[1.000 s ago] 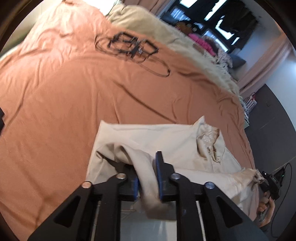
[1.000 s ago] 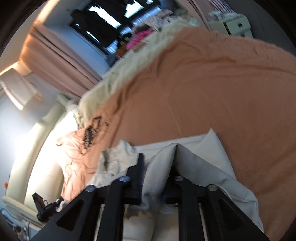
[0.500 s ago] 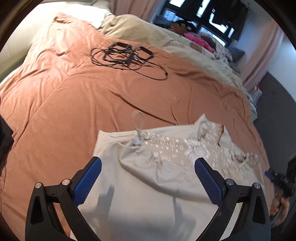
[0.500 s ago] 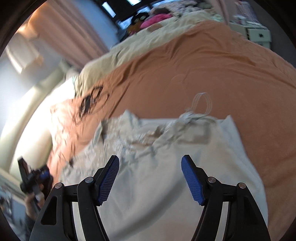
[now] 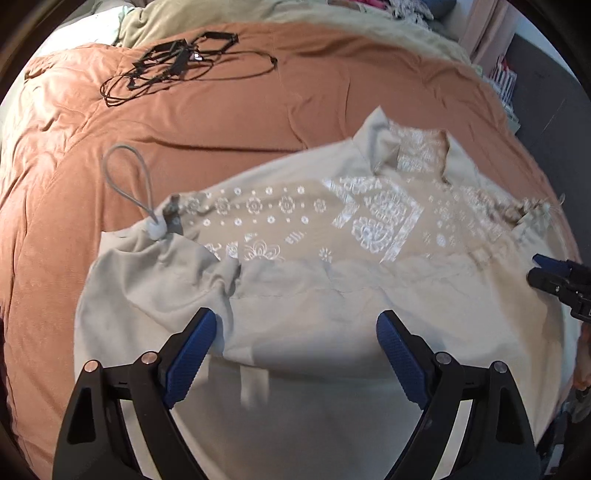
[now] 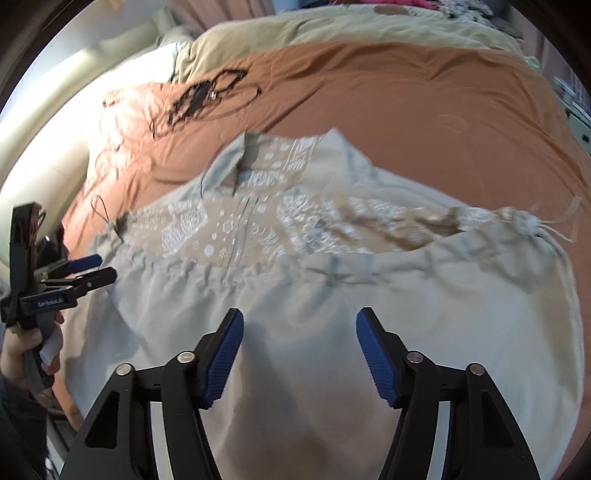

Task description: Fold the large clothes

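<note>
A beige jacket (image 5: 325,288) with a white-patterned tan lining lies spread on the orange bedspread (image 5: 207,110); it also shows in the right wrist view (image 6: 332,295). Its hem is folded up toward the collar (image 5: 380,133), leaving the lining band uncovered. A grey drawcord loop (image 5: 125,177) sticks out at its left corner. My left gripper (image 5: 295,350) is open and empty above the jacket's near part. My right gripper (image 6: 299,354) is open and empty above the jacket. The other gripper shows at each view's edge: right (image 5: 557,280), left (image 6: 79,273).
A tangle of black cables (image 5: 173,62) lies on the bedspread beyond the jacket. An olive blanket (image 5: 332,18) runs along the far side. White pillows (image 6: 74,92) are at the left in the right wrist view. The bed edge and dark floor (image 5: 546,85) are at right.
Both grippers have let go of the jacket fabric and opened. The fold now lies flat on the bed, and both grippers have drawn back above it.
</note>
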Tool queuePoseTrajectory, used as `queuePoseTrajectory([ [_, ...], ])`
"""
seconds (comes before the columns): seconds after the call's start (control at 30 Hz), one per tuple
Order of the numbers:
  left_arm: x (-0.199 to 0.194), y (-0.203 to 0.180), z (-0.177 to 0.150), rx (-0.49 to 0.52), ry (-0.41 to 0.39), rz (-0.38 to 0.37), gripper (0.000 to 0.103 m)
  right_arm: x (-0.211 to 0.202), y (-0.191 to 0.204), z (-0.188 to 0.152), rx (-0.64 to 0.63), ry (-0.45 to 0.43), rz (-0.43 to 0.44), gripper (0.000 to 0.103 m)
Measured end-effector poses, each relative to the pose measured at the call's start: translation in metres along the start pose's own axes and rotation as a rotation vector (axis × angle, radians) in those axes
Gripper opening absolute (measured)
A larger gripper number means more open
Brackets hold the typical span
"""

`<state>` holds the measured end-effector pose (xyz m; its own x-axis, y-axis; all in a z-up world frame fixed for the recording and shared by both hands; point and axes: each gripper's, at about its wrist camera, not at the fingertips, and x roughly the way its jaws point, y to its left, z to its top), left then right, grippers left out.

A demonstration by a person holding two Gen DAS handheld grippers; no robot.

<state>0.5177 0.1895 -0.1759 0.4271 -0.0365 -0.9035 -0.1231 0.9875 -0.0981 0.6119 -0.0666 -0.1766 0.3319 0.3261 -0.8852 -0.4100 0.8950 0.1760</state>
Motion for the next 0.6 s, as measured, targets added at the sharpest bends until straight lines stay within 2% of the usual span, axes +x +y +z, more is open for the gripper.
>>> queuePoseTrajectory([
  [0.03,0.005,-0.001,-0.001,0.006,0.012,0.010,0.089,0.009,0.003,0.001,-0.011,0.026,-0.013,0.050],
  [0.13,0.016,-0.002,-0.004,0.011,0.020,0.030,0.064,0.030,0.002,0.000,-0.004,0.076,-0.080,0.028],
  [0.2,0.017,-0.003,-0.004,0.013,0.011,0.021,0.049,0.035,-0.002,0.000,0.020,0.070,-0.058,0.012],
  [0.23,0.016,-0.004,-0.003,0.022,0.007,0.018,0.032,0.035,-0.002,0.000,0.019,0.065,-0.057,0.009],
  [0.27,0.014,-0.006,-0.002,0.034,0.003,0.011,0.010,0.032,0.000,0.001,0.014,0.045,-0.059,0.006],
  [0.33,0.008,-0.007,0.002,0.039,-0.003,-0.001,0.005,0.022,0.003,0.004,0.011,0.004,-0.053,0.005],
  [0.5,-0.027,-0.003,0.023,0.023,-0.126,0.007,0.004,-0.016,0.007,0.020,0.027,-0.113,-0.019,0.004],
  [0.6,-0.035,-0.002,0.037,0.019,-0.168,0.009,0.004,-0.021,0.013,0.029,0.016,-0.143,-0.028,0.004],
])
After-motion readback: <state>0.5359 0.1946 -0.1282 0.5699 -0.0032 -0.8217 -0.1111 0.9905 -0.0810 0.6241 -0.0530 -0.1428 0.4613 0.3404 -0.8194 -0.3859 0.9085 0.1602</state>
